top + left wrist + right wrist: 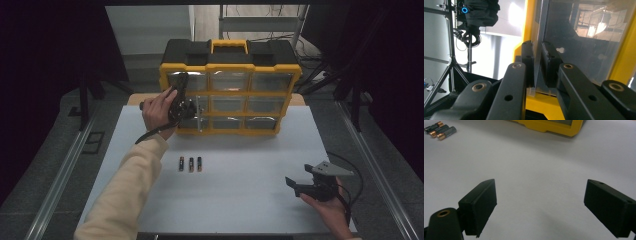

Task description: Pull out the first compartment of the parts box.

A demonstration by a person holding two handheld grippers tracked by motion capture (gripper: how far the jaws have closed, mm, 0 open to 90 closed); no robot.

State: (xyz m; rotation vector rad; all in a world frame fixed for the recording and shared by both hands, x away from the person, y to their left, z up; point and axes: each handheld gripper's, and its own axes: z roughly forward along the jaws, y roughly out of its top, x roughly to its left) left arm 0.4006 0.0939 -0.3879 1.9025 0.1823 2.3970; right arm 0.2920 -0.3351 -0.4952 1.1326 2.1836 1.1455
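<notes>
Clamping the clear drawer front (538,50) edge-on, the left gripper (537,53) was nearly shut on it at the organizer's (230,80) left column. The right gripper (541,205) rested wide open, empty, well away on the desk (250,165).

A pale grey table top (250,165) is seen under even light, flanked by metal rails (60,170) on a dark grey floor (385,130). Black curtains (45,50) close both sides. Beyond the left gripper's jaws, a black tripod stand (452,62) is set before a white wall (504,32).
</notes>
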